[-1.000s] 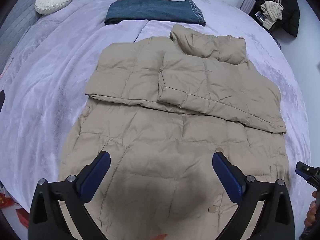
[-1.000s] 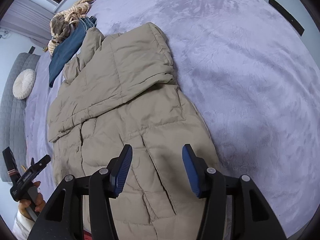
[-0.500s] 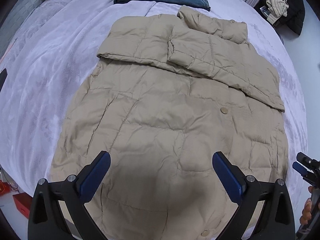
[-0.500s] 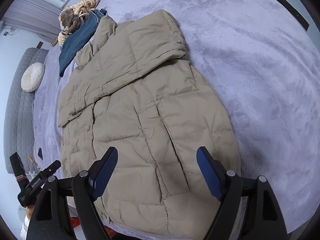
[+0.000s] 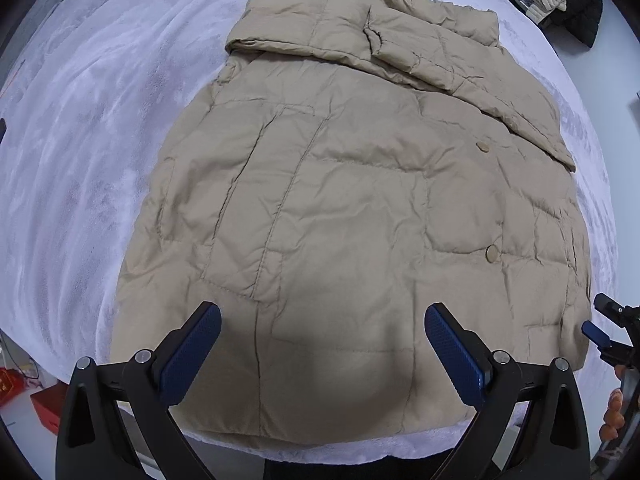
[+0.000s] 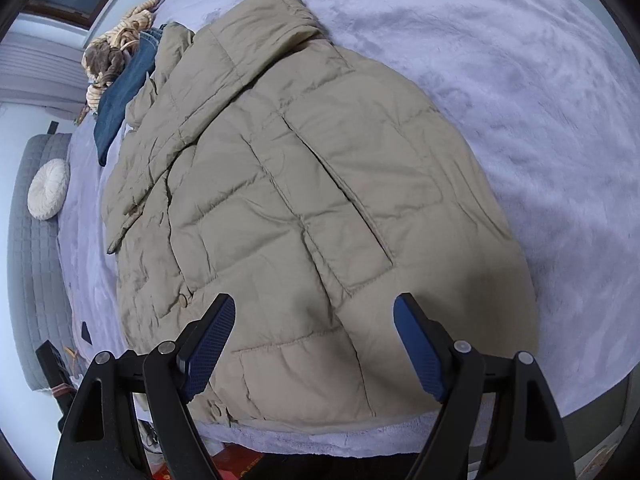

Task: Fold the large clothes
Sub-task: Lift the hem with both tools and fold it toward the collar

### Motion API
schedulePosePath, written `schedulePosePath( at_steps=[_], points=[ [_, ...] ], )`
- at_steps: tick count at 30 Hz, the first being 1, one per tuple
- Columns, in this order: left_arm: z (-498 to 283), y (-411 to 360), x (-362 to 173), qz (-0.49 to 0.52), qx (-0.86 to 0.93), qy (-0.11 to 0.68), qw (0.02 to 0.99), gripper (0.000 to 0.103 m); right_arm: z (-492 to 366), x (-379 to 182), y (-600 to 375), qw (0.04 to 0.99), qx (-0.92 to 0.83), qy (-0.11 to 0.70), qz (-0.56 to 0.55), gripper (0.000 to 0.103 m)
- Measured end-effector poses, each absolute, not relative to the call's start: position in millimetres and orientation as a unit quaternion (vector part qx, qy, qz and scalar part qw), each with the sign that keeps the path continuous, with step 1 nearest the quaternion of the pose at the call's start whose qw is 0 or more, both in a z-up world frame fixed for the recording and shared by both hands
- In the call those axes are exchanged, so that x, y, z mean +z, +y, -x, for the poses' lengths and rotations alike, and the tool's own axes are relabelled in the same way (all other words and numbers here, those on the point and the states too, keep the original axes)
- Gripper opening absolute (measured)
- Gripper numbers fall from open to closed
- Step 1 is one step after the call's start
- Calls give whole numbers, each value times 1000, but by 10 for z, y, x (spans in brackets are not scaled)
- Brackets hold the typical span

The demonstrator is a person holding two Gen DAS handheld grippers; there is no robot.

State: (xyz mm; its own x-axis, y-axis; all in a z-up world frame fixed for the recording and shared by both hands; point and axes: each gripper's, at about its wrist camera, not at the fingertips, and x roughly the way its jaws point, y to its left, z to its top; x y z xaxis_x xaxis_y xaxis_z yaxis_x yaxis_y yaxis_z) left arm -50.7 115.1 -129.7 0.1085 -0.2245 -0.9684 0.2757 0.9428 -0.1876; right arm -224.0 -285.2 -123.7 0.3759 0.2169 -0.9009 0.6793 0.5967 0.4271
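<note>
A tan quilted puffer jacket (image 5: 352,200) lies flat on the lavender bed, hem toward me, both sleeves folded across the chest at the far end. It also shows in the right wrist view (image 6: 304,208). My left gripper (image 5: 322,316) is open and empty, held just above the jacket's hem at the near left. My right gripper (image 6: 314,306) is open and empty above the hem's right part, near a pocket flap. The right gripper's tip shows at the right edge of the left wrist view (image 5: 612,332).
The lavender bedspread (image 5: 80,140) surrounds the jacket. Folded blue jeans (image 6: 120,100) and a striped brown garment (image 6: 116,48) lie beyond the collar. A round white cushion (image 6: 48,188) rests on a grey headboard. Dark clothes (image 5: 572,0) sit off the bed's far right. The bed's near edge runs just below the hem.
Both grippers have drawn back toward the hem, which has come into view with the bed edge. The right gripper has opened wider. The jacket has not moved.
</note>
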Motion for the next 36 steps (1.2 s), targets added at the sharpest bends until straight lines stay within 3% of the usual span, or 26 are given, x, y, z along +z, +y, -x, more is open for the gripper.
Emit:
schedulePosePath(
  at_steps=[13,29,30,31,32,36],
  points=[
    [706,2086,-1462,88,-198,673,707,102,3072,-1490,-2922,664,-222,485,-523,85],
    [884,2292,-1858,168,-235,720,631,102,3201,-1861,-2837,628,-223,463,-584,86],
    [864,2288,-1854,177,-237,716,633,102,3187,-1871,-2834,629,-219,458,-589,88],
    [833,2269,-1849,187,-239,710,636,102,3170,-1882,-2833,629,-212,452,-595,99],
    [797,2243,-1843,195,-239,705,639,102,3149,-1887,-2827,630,-204,443,-604,103],
    [665,2161,-1837,218,-239,691,647,102,3070,-1894,-2783,627,-178,416,-634,103]
  ],
)
